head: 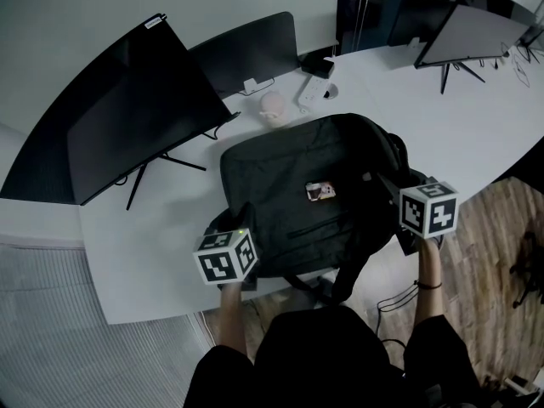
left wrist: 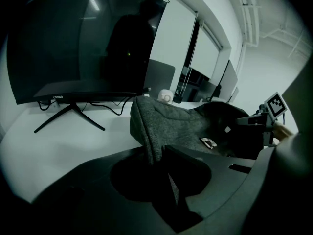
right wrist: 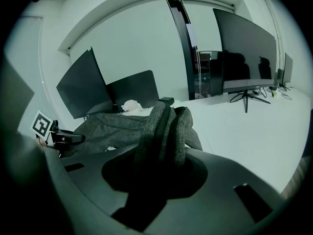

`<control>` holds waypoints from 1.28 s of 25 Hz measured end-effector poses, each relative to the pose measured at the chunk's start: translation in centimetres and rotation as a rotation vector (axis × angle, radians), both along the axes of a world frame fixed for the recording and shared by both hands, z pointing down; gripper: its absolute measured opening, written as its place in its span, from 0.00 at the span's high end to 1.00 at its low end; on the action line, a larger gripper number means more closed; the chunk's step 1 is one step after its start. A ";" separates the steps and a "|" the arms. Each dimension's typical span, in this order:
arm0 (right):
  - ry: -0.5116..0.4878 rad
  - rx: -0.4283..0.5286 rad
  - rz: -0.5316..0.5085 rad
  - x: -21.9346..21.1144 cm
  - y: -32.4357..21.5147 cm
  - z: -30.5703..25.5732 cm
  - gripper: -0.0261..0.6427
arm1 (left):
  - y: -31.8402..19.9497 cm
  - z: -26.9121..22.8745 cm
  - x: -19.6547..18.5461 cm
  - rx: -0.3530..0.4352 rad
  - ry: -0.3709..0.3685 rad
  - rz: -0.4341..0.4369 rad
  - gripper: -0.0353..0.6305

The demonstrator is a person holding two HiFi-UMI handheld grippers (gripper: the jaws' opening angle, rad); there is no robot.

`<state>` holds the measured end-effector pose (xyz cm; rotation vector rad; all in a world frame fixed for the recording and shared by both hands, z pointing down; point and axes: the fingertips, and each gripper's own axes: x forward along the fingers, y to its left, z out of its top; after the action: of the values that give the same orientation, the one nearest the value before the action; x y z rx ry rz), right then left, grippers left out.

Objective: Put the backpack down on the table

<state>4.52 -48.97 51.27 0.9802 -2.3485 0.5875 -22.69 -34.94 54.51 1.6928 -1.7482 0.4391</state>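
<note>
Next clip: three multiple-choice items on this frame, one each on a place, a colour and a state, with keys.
1. The backpack lies: A on a shelf; B on the white table; C on a chair.
2. Its colour: A dark grey; B red; C yellow.
3. The right gripper is: A open and empty; B shut on a cable; C shut on backpack fabric.
Key: 1 B, the head view shows it on the table; 2 A, every view shows dark grey cloth; 3 C, a fold sits pinched between its jaws.
</note>
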 end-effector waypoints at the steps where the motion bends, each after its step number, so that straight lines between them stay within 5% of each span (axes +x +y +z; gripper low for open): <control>1: 0.012 -0.003 0.005 0.1 -0.1 0.3 0.81 | -0.1 0.1 0.0 -0.002 -0.010 -0.002 0.84; 12: 0.087 -0.054 0.080 2.0 -0.4 3.2 0.75 | -0.7 1.3 -0.4 -0.020 -0.048 -0.007 0.77; 20: 0.181 0.007 0.120 3.4 -0.5 3.9 0.64 | -0.7 1.9 -0.6 -0.054 -0.066 -0.021 0.69; 32: 0.208 0.148 0.183 4.8 -0.8 1.0 0.61 | -0.4 -0.2 -1.6 0.001 -0.252 -0.051 0.58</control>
<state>9.34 -49.80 52.27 1.2692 -2.1564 0.3624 -24.32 -35.35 54.28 1.6461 -1.9651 0.6518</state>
